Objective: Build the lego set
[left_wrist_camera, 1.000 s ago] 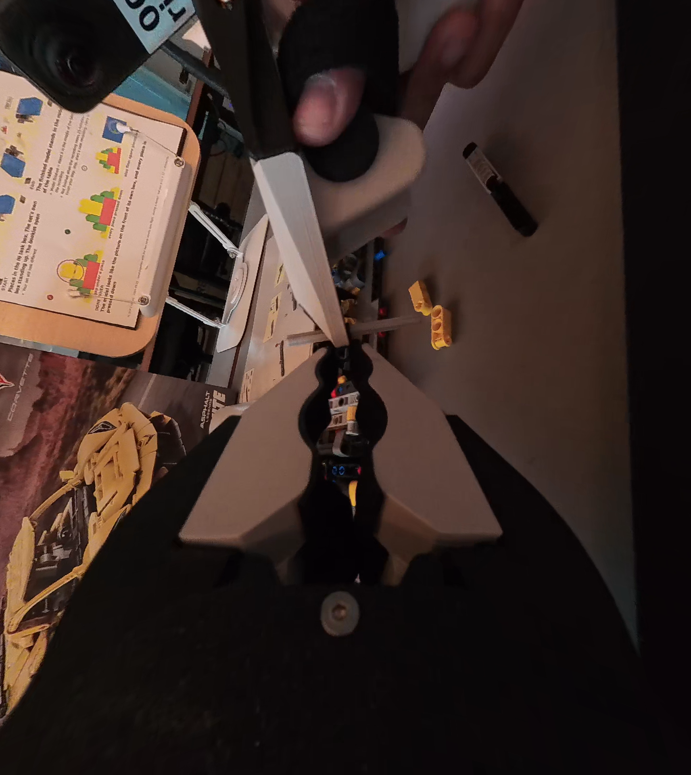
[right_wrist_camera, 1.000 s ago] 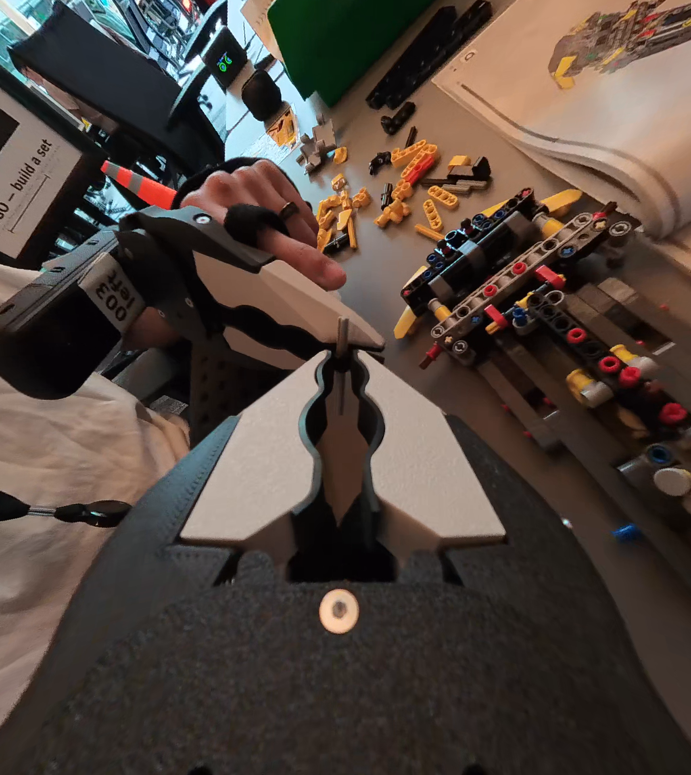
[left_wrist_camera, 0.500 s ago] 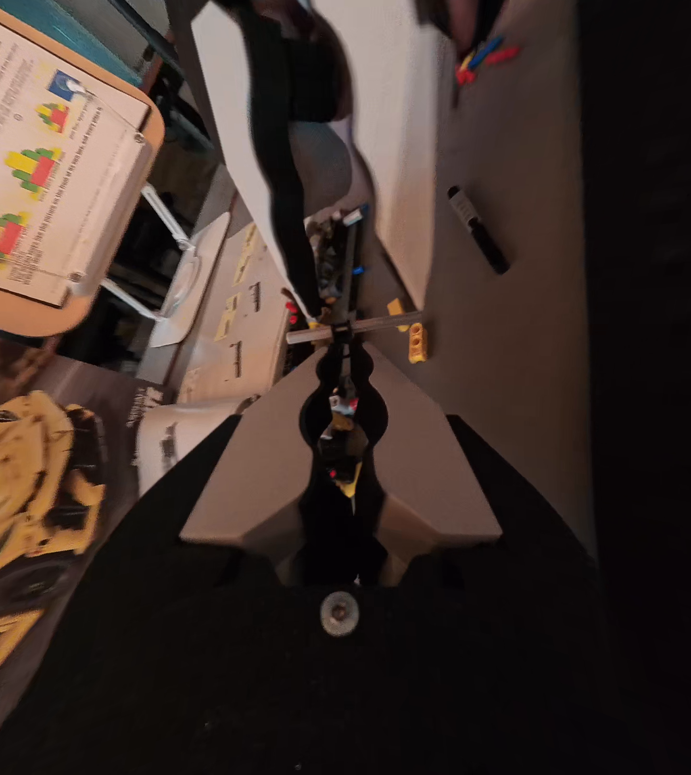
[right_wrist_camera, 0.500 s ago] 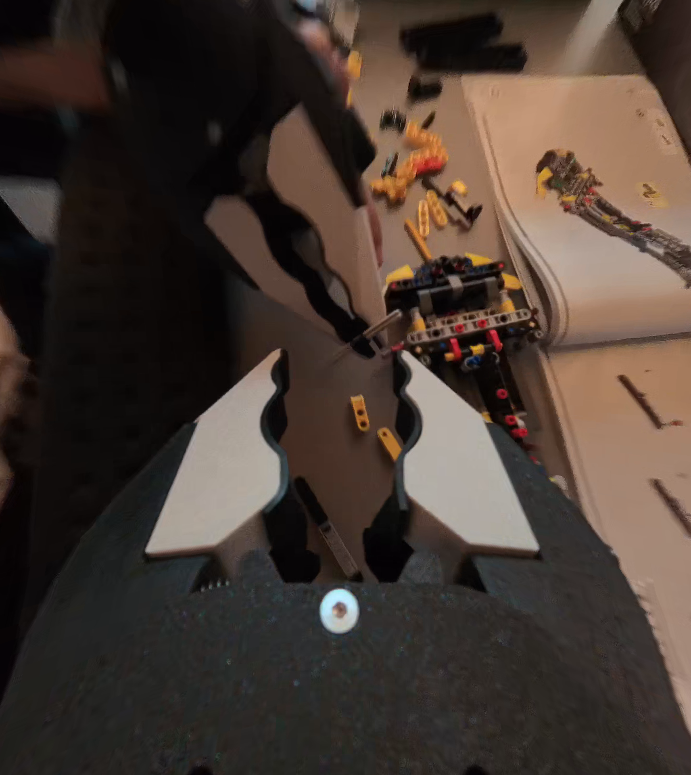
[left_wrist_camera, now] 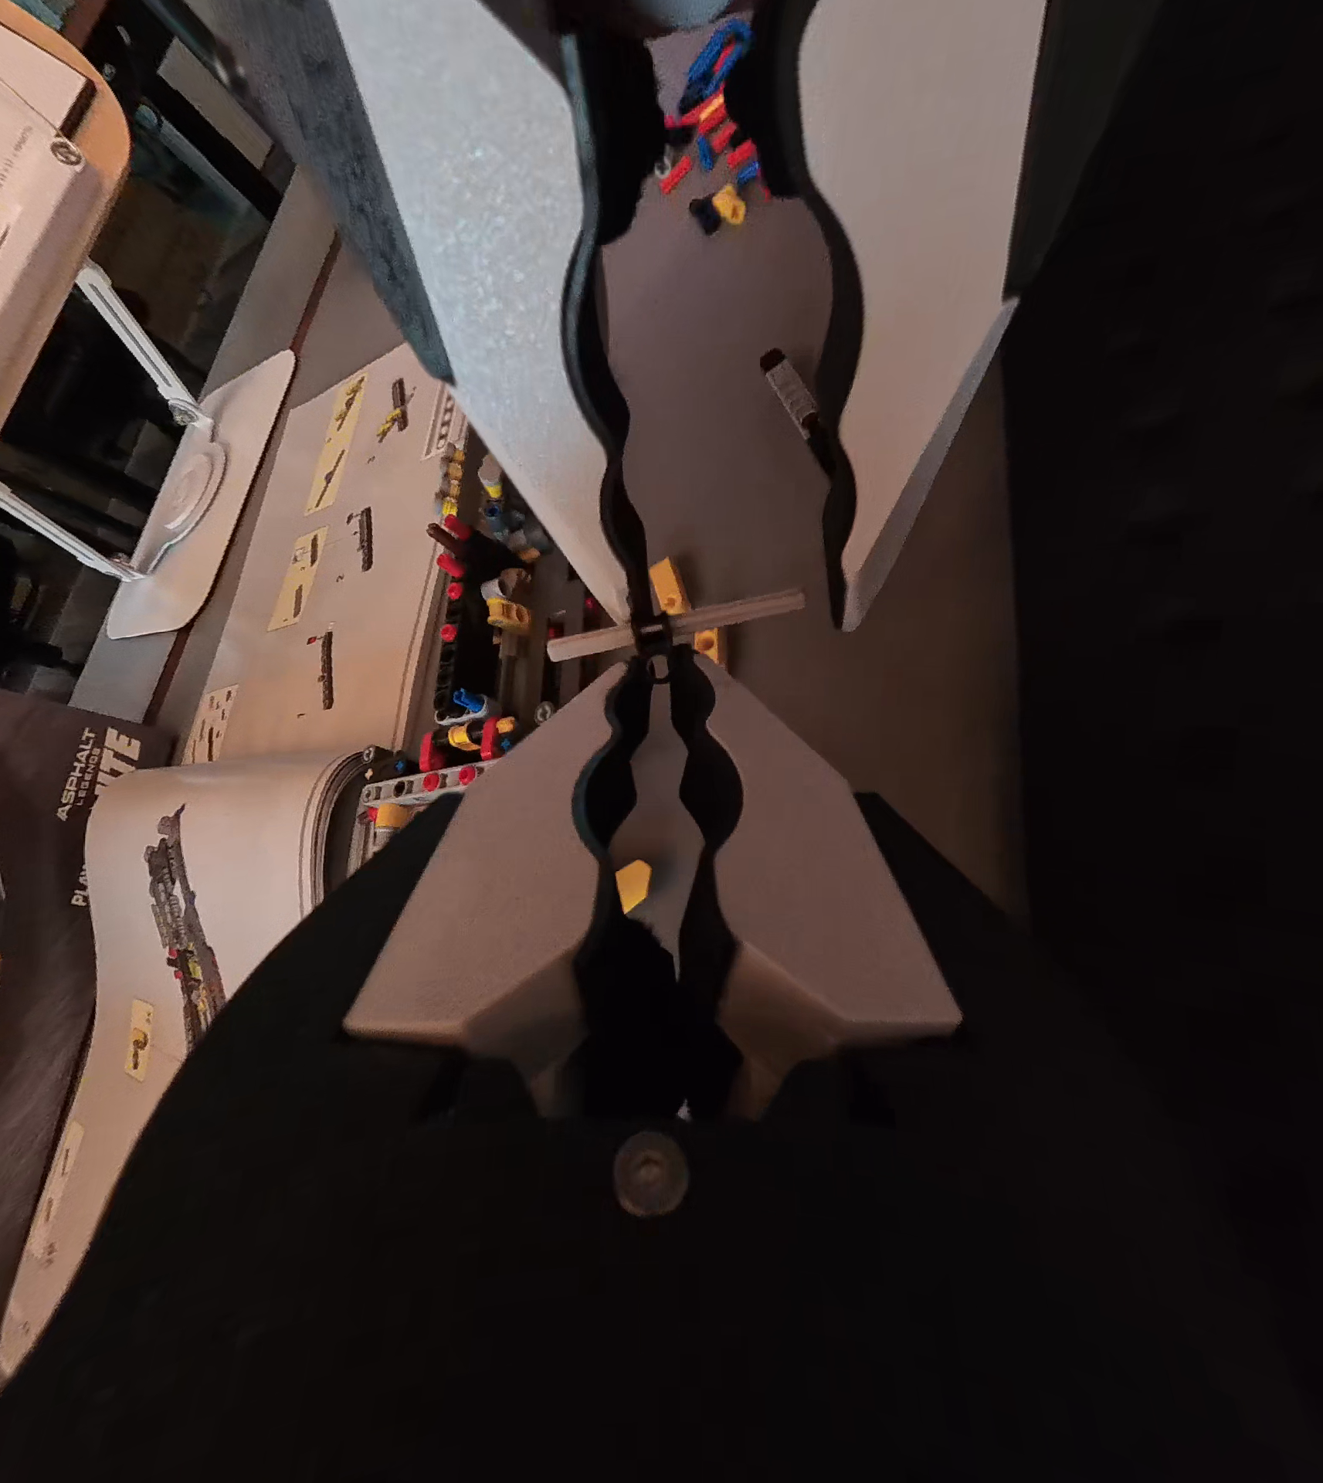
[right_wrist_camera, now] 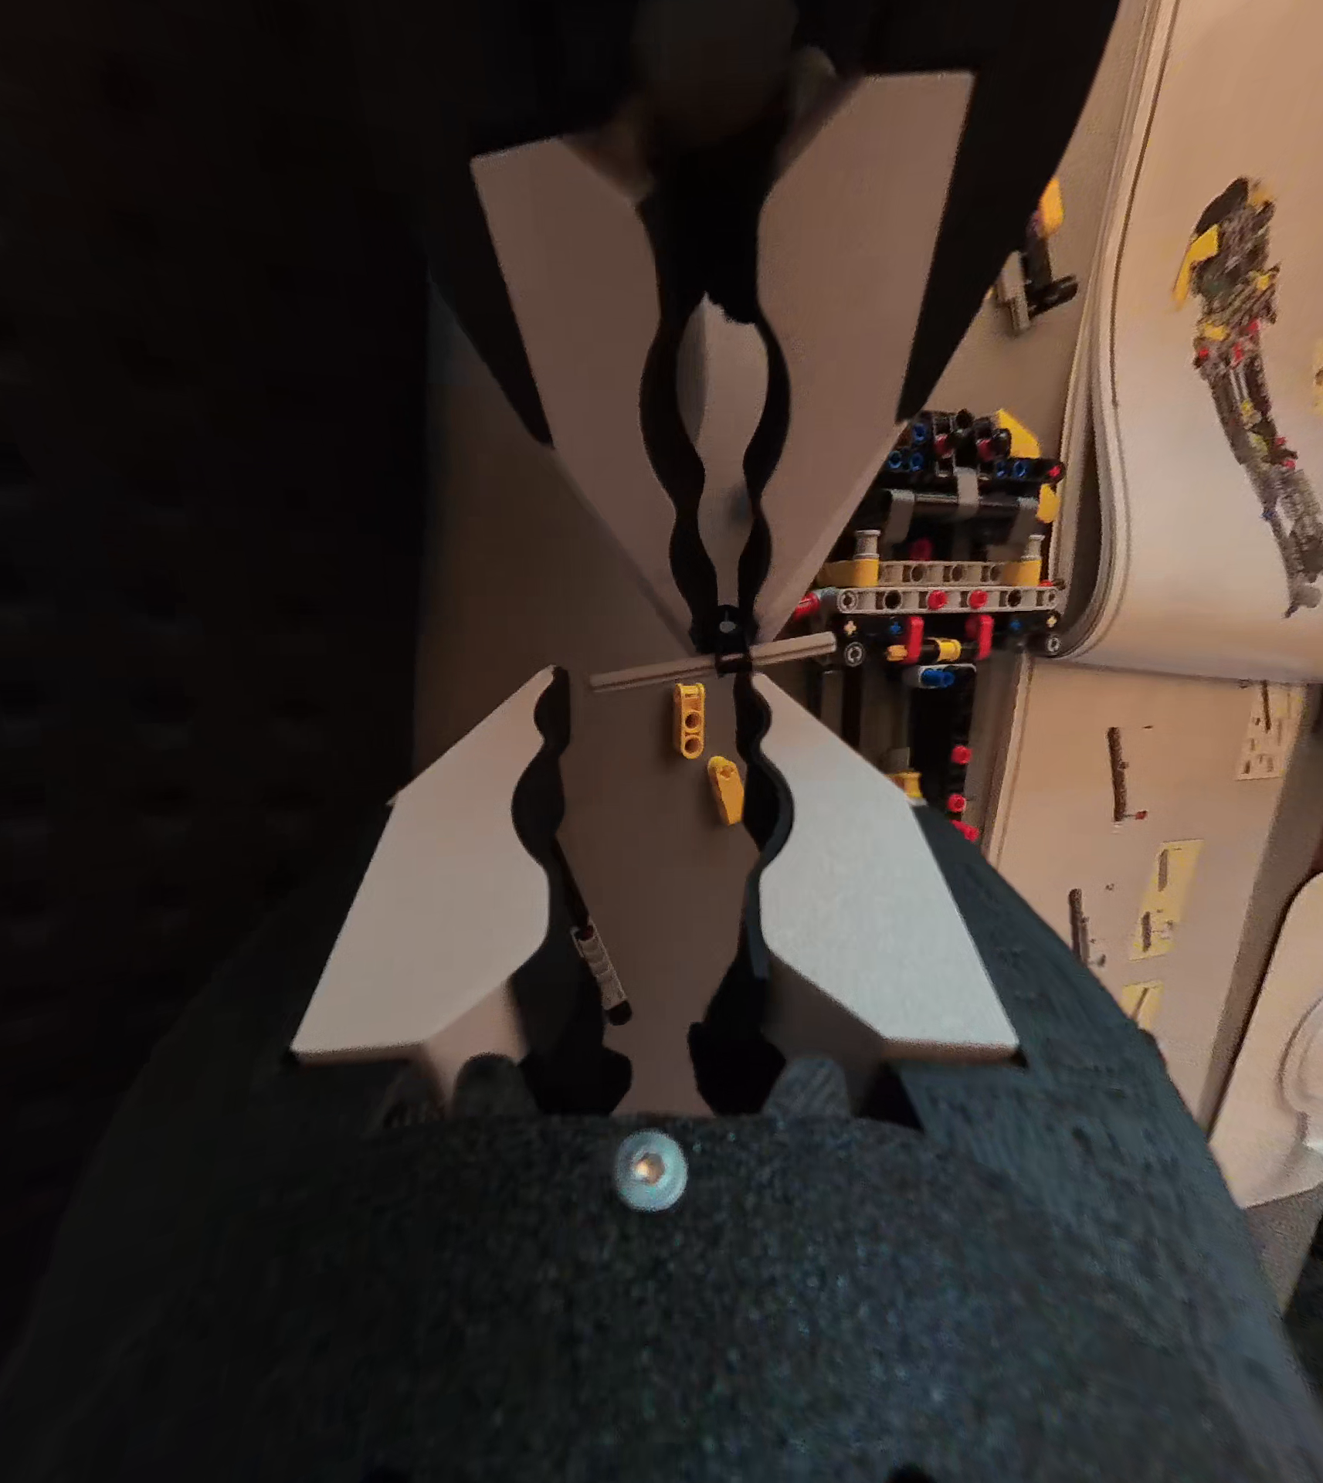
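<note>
My left gripper (left_wrist_camera: 654, 658) is shut on a small black connector (left_wrist_camera: 651, 638) with a thin grey axle (left_wrist_camera: 754, 610) pushed crosswise through it, held above the grey table. In the right wrist view the left gripper (right_wrist_camera: 726, 622) comes down from the top with the connector (right_wrist_camera: 726, 634) and axle (right_wrist_camera: 642, 672). My right gripper (right_wrist_camera: 651, 674) is open and empty, facing the left one tip to tip, with the axle just past its fingertips. It also shows in the left wrist view (left_wrist_camera: 734, 606). The part-built chassis (right_wrist_camera: 947, 598) lies beside them.
Two yellow pieces (right_wrist_camera: 690, 720) (right_wrist_camera: 724, 789) and a black marker pen (right_wrist_camera: 602, 971) lie on the table under the grippers. The open instruction booklet (right_wrist_camera: 1244, 401) lies beyond the chassis. Loose red and blue pins (left_wrist_camera: 714, 120) lie farther off. A white stand base (left_wrist_camera: 176, 513) sits by the booklet. Left and right tips are no more than a few centimetres apart.
My right gripper has opened and let go of the grey axle, then swung round to face the left gripper. The left gripper stays shut, with the axle still in its connector.
</note>
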